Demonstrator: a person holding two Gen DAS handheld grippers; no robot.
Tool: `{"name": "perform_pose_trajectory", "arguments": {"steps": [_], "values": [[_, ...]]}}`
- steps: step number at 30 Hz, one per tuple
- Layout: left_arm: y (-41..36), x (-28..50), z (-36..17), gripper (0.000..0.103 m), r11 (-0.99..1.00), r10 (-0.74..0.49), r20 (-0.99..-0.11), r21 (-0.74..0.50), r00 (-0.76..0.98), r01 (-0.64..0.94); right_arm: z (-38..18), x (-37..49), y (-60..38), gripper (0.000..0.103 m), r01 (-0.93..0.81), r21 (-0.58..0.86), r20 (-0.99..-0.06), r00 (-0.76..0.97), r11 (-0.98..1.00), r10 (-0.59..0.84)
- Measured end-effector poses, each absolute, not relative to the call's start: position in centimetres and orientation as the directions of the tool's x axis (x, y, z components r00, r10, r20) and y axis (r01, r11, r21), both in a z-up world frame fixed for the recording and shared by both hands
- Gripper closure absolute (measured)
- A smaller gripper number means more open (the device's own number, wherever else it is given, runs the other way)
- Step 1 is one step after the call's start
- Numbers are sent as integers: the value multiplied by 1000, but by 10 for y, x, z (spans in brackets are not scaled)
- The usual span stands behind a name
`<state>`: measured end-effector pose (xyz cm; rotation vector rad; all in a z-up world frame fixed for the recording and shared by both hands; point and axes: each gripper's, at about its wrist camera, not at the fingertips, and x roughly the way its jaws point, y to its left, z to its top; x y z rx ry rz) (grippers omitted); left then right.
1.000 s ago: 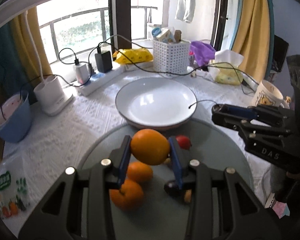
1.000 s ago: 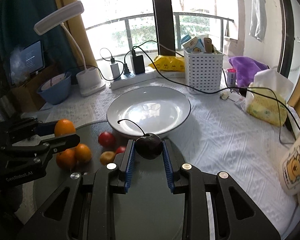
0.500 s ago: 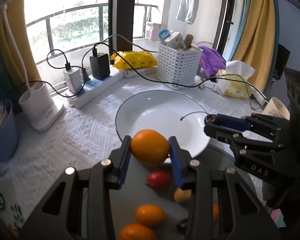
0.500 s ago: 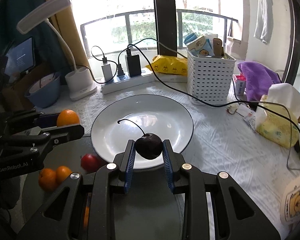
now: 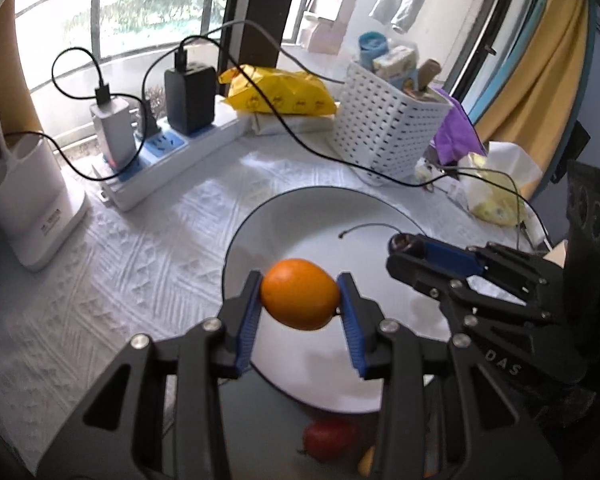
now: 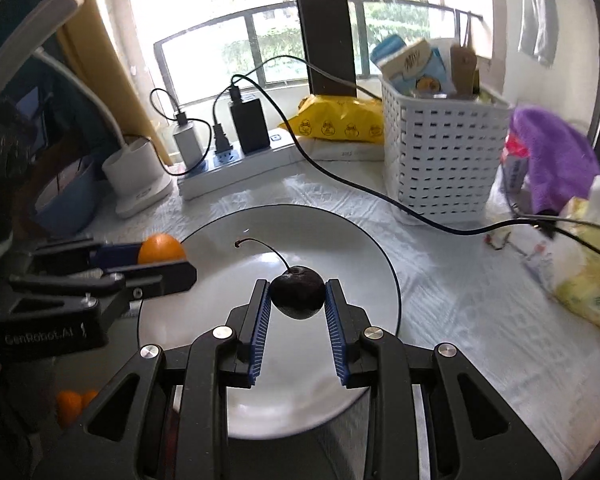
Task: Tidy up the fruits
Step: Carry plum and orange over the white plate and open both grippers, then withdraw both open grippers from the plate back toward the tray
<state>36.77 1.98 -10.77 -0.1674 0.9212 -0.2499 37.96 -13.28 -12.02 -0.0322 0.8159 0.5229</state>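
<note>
Hovering over the plate [image 6: 380, 272] — left tongs [image 5: 300, 296] pinch an orange [image 5: 299, 294], right tongs [image 6: 297, 298] a cherry [image 6: 298, 297].

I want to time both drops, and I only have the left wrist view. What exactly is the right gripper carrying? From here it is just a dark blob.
Observer: A dark cherry with its stem on, pinched between the right gripper pads.
Operator: Is it over the plate?
Observer: Yes, it hangs above the middle of the white plate.
Operator: How does my orange look from there?
Observer: The orange sits clamped in the left gripper by the plate's left rim.
Operator: Any fruit I can't see?
Observer: Two small oranges lie at the lower left.
</note>
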Motion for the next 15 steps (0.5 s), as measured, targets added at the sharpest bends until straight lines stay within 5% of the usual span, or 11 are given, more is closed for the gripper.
{"name": "perform_pose_trajectory", "arguments": {"steps": [5,9,15], "values": [[22,377,-111,64,956,-290,-769,-262,570,133,-121,391,-132,73,-453,183,-698,565,873,440],[25,379,-108,61,952,-301,-760,-279,576,128,-122,393,-135,52,-437,196,-695,569,878,439],[31,367,-98,58,957,-283,-746,-264,602,123,-116,386,-138,52,-424,192,-685,588,885,431]]}}
